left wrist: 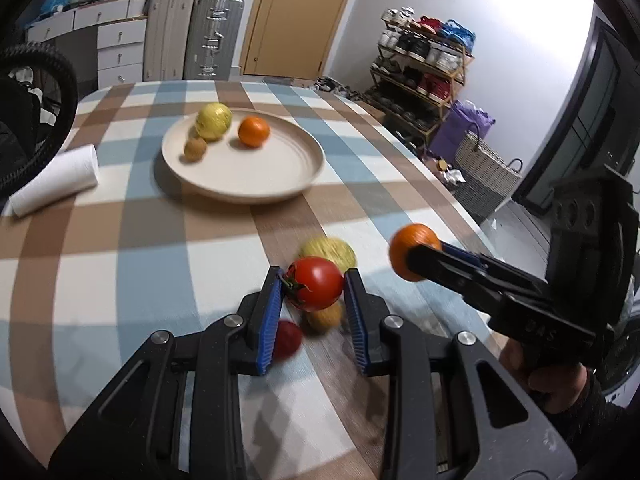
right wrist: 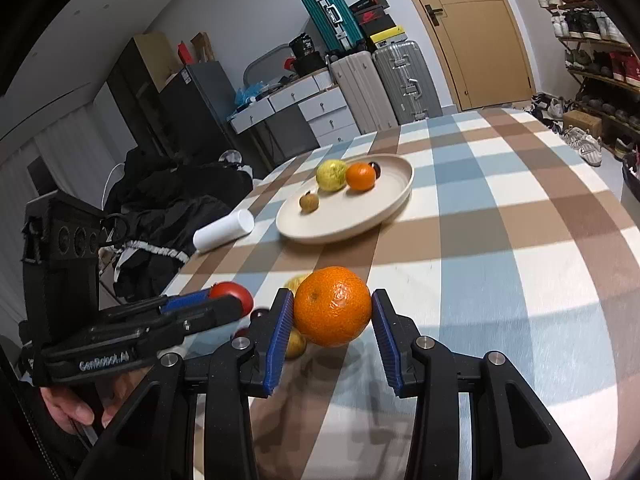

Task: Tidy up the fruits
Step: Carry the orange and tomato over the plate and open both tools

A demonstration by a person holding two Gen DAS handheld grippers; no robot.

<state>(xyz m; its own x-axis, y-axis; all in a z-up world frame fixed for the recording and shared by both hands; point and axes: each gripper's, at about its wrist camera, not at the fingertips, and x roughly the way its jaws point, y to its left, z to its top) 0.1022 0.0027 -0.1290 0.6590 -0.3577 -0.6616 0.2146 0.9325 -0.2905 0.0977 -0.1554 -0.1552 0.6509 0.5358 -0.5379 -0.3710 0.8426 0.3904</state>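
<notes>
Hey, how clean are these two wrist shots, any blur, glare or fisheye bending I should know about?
Left wrist view: the table fruit under the held tomato smears with motion blur, the plate edge is soft, and the upper right wall blows out white. Right wrist view: the held orange is sharp, the plate slightly soft. Both views bend the checked tablecloth and have dark corners.

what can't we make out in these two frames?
- Left wrist view: the fruits on the table under the tomato are motion-blurred and partly hidden by the left gripper; count unclear.
- Right wrist view: a small dark fruit on the plate sits mostly behind the plate's orange.
</notes>
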